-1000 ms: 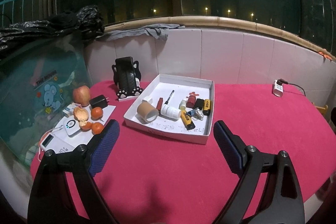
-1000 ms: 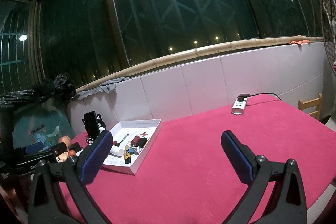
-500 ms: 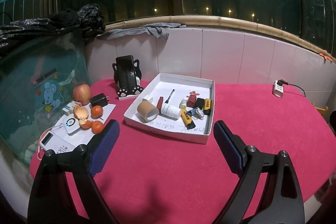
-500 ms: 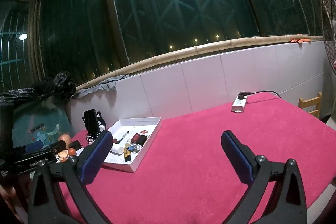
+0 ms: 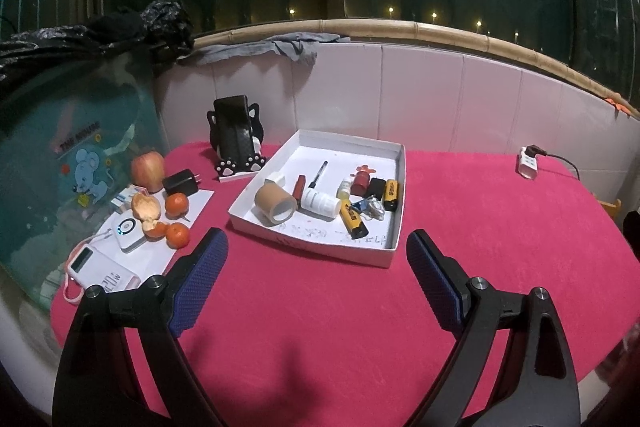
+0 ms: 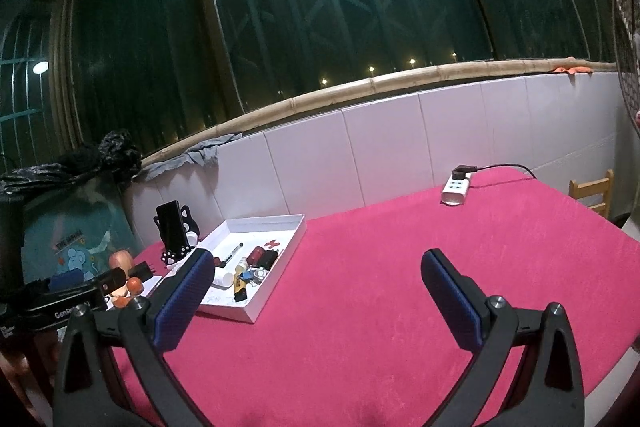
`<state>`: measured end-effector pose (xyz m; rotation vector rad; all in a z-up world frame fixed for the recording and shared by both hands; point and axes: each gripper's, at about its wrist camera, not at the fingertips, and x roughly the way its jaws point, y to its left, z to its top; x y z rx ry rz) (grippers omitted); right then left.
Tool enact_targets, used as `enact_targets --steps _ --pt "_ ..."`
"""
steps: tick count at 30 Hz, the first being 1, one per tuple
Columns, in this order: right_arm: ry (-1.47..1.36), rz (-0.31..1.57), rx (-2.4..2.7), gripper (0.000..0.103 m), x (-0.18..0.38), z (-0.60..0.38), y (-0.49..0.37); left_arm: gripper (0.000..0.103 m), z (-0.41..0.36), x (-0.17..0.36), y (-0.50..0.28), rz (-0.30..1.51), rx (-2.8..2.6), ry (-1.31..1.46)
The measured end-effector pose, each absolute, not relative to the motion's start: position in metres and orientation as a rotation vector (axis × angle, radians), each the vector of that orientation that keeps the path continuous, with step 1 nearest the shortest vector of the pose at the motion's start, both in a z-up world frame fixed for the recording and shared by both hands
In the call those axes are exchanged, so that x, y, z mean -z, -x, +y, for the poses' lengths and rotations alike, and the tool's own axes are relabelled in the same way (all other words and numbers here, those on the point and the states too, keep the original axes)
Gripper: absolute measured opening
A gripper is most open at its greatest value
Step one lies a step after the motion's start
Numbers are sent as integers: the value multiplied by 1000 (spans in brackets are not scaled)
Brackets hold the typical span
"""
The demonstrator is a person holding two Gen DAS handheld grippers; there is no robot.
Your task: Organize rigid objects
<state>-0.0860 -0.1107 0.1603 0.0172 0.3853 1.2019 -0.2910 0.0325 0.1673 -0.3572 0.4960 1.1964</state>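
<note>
The left gripper (image 5: 316, 255) hangs over the red cloth (image 5: 480, 227), its jaws spread wide with nothing between them. The right gripper (image 6: 316, 275) is likewise wide apart and empty, over bare cloth to the right of the tray (image 5: 394, 171).

The white tray sits on the cloth just beyond the left gripper, toward the far wall. Inside it, at the near left, a tape roll (image 5: 275, 202) lies on its side. Just right of it lies a white bottle (image 5: 320, 203), also on its side, with a red tube (image 5: 299, 186) between them and a pen (image 5: 318, 174) farther back. Near the tray's right wall are a yellow lighter (image 5: 353, 221), a second yellow-and-black lighter (image 5: 391, 190), a black block (image 5: 375, 186), a dark red cylinder (image 5: 361, 179) and a small pale bottle (image 5: 344, 188), all close together; a small metal clip (image 5: 372, 207) lies among them.

Left of the tray, on paper, are an apple (image 5: 147, 169), two oranges (image 5: 176, 205), orange peel (image 5: 146, 207), a black charger (image 5: 180, 182), a round-faced white device (image 5: 127, 229) and a power bank (image 5: 102, 269). A phone (image 5: 232, 129) stands in a cat stand (image 5: 240, 163) at the far left. A power strip (image 5: 529, 167) lies at the far right, with a plug in it.
</note>
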Motion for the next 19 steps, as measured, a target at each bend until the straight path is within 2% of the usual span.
enact_targets --steps 19 --pt "-14 406 -1194 103 -158 -107 87 91 35 -168 289 492 -1188 355"
